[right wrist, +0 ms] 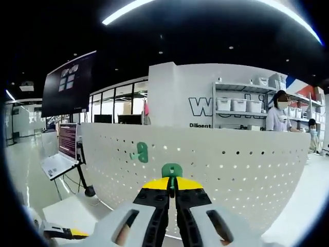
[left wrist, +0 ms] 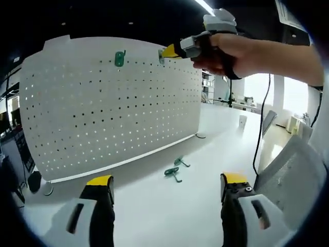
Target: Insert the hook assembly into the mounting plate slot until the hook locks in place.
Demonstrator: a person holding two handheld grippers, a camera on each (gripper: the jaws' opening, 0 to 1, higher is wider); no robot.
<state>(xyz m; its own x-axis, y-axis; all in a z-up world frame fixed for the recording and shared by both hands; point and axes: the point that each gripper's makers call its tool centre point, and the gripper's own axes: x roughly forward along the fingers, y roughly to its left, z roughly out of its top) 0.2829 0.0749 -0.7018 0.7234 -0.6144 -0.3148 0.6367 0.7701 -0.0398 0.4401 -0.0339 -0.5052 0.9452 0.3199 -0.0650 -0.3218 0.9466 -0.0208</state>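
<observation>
Hook assembly (right wrist: 171, 171), green, is clamped between the closed yellow-tipped jaws of the right gripper (right wrist: 172, 186) and held against the upper edge region of the pegboard mounting plate (right wrist: 247, 164); the left gripper view shows that same gripper (left wrist: 172, 51), carried in a person's hand (left wrist: 241, 51), meeting the plate near its top right. A second green hook (right wrist: 139, 152) already hangs on the plate, beside the held one toward the plate's middle. The step in hand appears to be insertion: the hook seems at the slot but whether it has locked cannot be told, so the next move probably calls for pressing inward and down until it seats, then letting go. The left gripper (left wrist: 167, 185) hovers in front of the plate's foot with jaws apart and empty. Two spare green hooks (left wrist: 176, 169) lie on the white table (left wrist: 154, 216) just before the plate's base. Behind the plate stand shelves with bins (right wrist: 236, 104), a laptop (right wrist: 60, 154) on a stand, and a person (right wrist: 278, 114).
</observation>
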